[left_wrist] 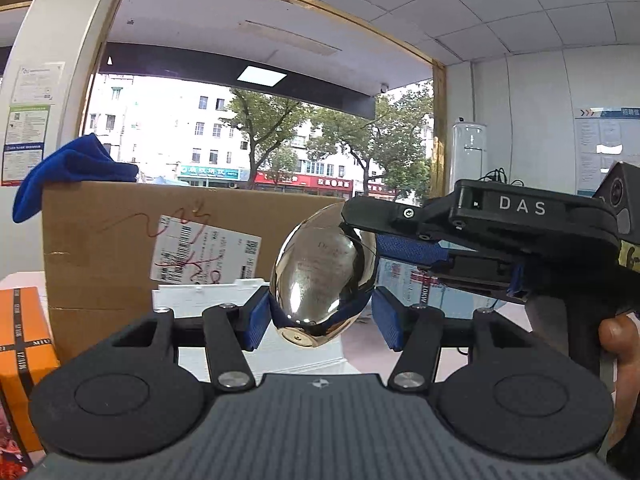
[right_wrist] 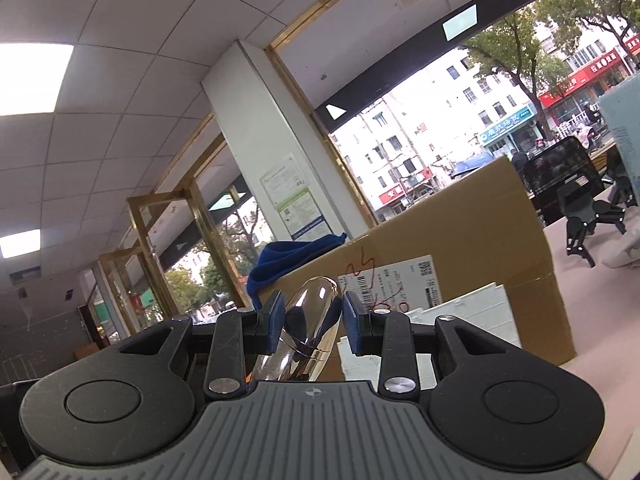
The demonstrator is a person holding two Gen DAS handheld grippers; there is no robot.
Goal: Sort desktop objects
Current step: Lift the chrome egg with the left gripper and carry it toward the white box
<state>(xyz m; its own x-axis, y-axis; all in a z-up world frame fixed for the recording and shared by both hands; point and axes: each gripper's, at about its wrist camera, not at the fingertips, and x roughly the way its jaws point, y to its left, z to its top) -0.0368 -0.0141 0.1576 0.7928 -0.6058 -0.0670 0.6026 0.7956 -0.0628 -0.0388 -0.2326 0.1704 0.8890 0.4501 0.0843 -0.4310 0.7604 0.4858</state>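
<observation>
A shiny silver egg-shaped case (left_wrist: pixel 316 276) with a thin seam hangs in the air between both grippers. In the left wrist view my left gripper (left_wrist: pixel 322 316) has its blue pads (left_wrist: pixel 260 316) against the two sides of the egg's lower half, its flat base towards the camera. My right gripper (left_wrist: pixel 364 228) comes in from the right, held by a hand (left_wrist: pixel 624 344), and clamps the egg's upper end. In the right wrist view the egg (right_wrist: pixel 308 320) stands between the right gripper's (right_wrist: pixel 314 316) blue pads (right_wrist: pixel 274 320), which press on both sides.
Behind the egg stands a large cardboard box (left_wrist: pixel 120 248) with a shipping label, a blue cloth (left_wrist: pixel 72 168) lying on its top. A white plastic organizer (left_wrist: pixel 208 300) sits before it and an orange box (left_wrist: pixel 24 352) at the left. Black gripper stands (right_wrist: pixel 592 216) stand on the table at the right.
</observation>
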